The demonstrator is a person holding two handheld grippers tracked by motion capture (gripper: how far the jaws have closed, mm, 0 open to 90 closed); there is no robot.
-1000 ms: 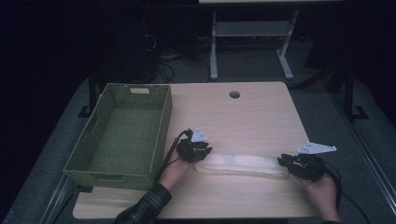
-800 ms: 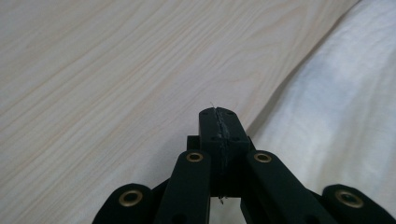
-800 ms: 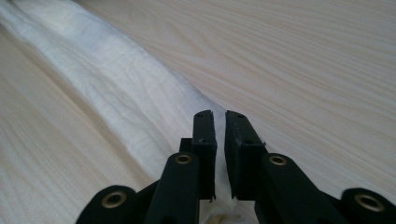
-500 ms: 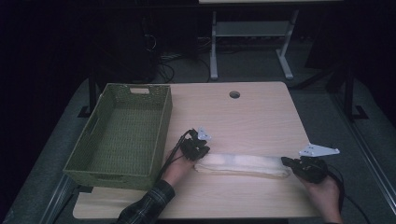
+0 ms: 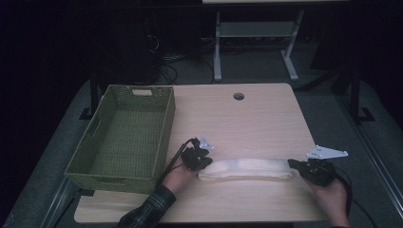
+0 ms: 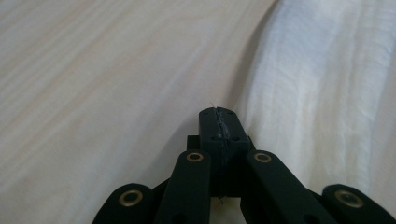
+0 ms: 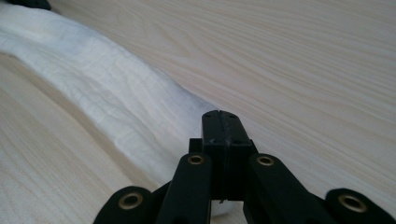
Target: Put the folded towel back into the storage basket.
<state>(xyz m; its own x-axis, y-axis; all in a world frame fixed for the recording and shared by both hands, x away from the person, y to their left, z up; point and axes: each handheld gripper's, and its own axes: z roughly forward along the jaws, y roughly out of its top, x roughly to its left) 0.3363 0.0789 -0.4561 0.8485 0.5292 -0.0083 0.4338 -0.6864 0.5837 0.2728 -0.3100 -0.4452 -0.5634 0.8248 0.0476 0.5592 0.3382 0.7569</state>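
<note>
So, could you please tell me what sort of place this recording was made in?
Probably a lab or office workroom, dimly lit. A light wooden desk with a cable hole stands on grey carpet, the legs of a second desk show behind it, and cables lie on the floor.

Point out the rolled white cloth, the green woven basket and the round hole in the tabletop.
Rolled white cloth (image 5: 247,168), high view: middle of the roll's top.
Green woven plastic basket (image 5: 167,124), high view: its right wall, near the rim.
Round hole in the light wooden tabletop (image 5: 238,96), high view: the hole's centre.
</note>
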